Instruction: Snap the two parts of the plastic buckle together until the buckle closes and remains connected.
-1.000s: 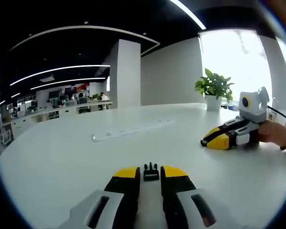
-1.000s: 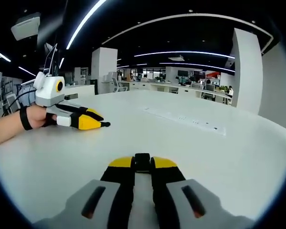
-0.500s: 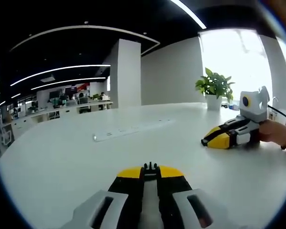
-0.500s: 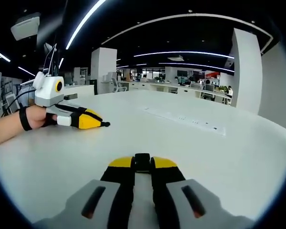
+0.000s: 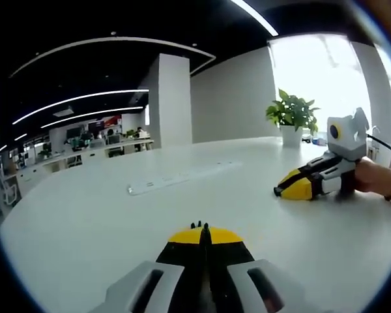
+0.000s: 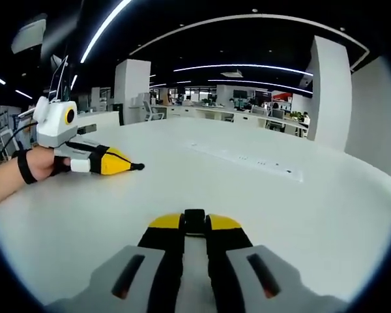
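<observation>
in the left gripper view the left tool (image 5: 202, 236) is clenched on a black buckle part (image 5: 200, 226), prongs poking past its yellow tips above the white desk (image 5: 85, 222). in the right gripper view the right tool (image 6: 195, 225) grips the other buckle part (image 6: 195, 220) between its tips. farther off, a power strip (image 5: 182, 177) lies mid-desk; a potted plant (image 5: 292, 117) stands at the far edge.
</observation>
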The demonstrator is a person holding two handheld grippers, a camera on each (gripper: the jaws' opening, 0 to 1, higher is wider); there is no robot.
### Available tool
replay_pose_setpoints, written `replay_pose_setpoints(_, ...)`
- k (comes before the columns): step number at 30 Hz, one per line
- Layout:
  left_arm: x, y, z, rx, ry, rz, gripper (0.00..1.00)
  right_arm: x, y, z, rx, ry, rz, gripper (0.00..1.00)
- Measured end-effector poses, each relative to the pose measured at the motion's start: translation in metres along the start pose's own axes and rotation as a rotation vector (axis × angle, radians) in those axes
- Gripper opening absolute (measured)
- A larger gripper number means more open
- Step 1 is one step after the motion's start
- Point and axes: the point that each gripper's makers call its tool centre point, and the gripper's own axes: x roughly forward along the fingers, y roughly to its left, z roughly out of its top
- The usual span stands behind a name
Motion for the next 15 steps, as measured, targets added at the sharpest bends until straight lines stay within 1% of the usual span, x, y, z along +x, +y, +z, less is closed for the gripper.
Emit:
replay_pose_setpoints(3, -0.0058, -0.0024, -0.0006, -0.014, 0.0, -0.001, 0.0, 0.0007, -0.0018, 0.0003, 0.003, -0.001, -0.002, 0.12)
replay_pose_setpoints(10, -0.0072, -0.0065, -0.0047, -0.018, 0.0, -0.005, 0.0, 0.0008, -0.0022, 0.0008, -0.015, -0.008, -0.001, 0.12)
replay_pose_setpoints(11, -0.005, -0.0069, -0.0056, -0.017, 0.002, -0.01, 0.03, 0.0008, -0.0022, 0.0009, -0.017, -0.008, -0.001, 0.12)
replay_pose_setpoints(13, -0.0036, -0.0083, -0.007, -0.007, 0.003, -0.013, 0.16, 0.0008, -0.0023, 0.001, -0.017, -0.009, 0.0, 0.12)
replay_pose_setpoints(14, -0.0041, -0.0074, -0.0063, -0.003, 0.001, -0.006, 0.19, 0.0007, -0.0024, 0.0011, -0.017, -0.009, 0.0, 0.12)
replay_pose_setpoints(15, -0.0037, -0.0064, -0.0071, -0.012, 0.004, -0.004, 0.19, 0.0007, -0.0025, 0.0012, -0.018, -0.01, 0.0, 0.12)
